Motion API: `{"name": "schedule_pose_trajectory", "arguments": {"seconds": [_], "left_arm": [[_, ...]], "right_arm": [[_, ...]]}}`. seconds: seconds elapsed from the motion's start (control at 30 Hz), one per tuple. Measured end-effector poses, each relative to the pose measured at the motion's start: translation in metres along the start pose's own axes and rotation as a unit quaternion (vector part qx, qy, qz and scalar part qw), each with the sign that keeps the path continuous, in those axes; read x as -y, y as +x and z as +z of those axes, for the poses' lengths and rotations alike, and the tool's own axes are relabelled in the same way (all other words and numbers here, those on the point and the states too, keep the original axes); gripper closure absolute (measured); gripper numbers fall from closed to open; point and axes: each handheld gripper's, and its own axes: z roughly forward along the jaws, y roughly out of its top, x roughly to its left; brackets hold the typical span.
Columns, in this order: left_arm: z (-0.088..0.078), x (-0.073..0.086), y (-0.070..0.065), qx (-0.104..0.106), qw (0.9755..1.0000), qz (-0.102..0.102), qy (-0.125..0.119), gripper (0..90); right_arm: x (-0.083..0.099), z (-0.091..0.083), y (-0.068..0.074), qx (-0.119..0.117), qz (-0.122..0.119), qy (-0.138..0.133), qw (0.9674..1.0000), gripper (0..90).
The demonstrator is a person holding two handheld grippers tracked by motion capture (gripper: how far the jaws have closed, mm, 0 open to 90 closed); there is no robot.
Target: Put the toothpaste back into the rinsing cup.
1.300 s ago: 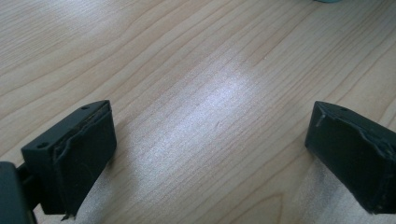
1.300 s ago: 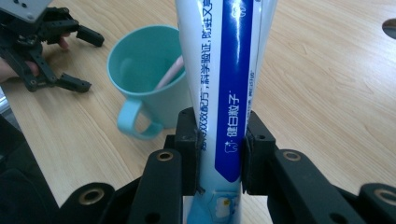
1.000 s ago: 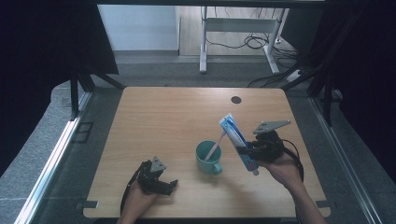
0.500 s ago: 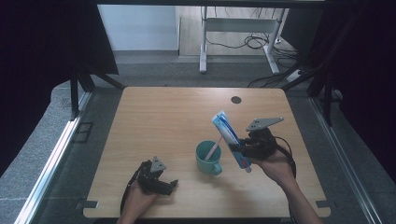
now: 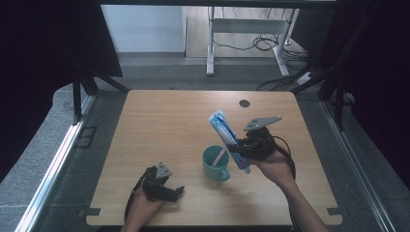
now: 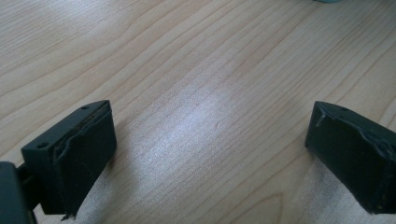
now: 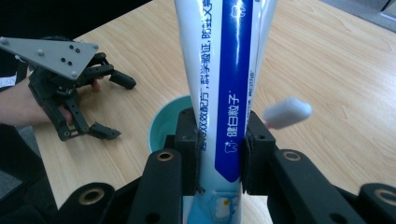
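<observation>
Right gripper (image 5: 244,147) clamps tube (image 5: 227,135), tilted, cap end down, just right of the cup (image 5: 215,164); toothbrush (image 7: 286,113) stands in cup. Left gripper (image 5: 167,189) rests on table (image 5: 169,121), jaws apart, nothing between.

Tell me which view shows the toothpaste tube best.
The right gripper view: the toothpaste tube stands close, print readable, clamped by the right tool above the cup. The high view shows the tube small and tilted.

A teal ceramic mug (image 5: 215,163) stands on the pale wooden table (image 5: 169,121) with a white toothbrush (image 5: 220,155) in it; a white-and-blue toothpaste tube (image 5: 228,139) slants just right of it.
</observation>
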Motion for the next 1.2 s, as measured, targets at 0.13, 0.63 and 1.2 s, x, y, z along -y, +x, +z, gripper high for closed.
{"name": "schedule_pose_trajectory", "arguments": {"seconds": [0.13, 0.63, 1.2], "left_arm": [[0.000, 0.000, 0.000, 0.000, 1.0000, 0.000, -0.001, 1.9], [0.000, 0.000, 0.000, 0.000, 1.0000, -0.001, -0.001, 1.9], [0.000, 0.000, 0.000, 0.000, 1.0000, 0.000, -0.001, 1.9]], "right_arm": [[-0.004, 0.003, 0.001, 0.000, -0.001, -0.001, 1.0000, 72.1], [-0.022, 0.018, 0.007, -0.005, -0.009, -0.006, 0.9999, 72.1], [-0.039, 0.041, 0.016, -0.007, -0.021, -0.011, 0.9997, 72.0]]}}
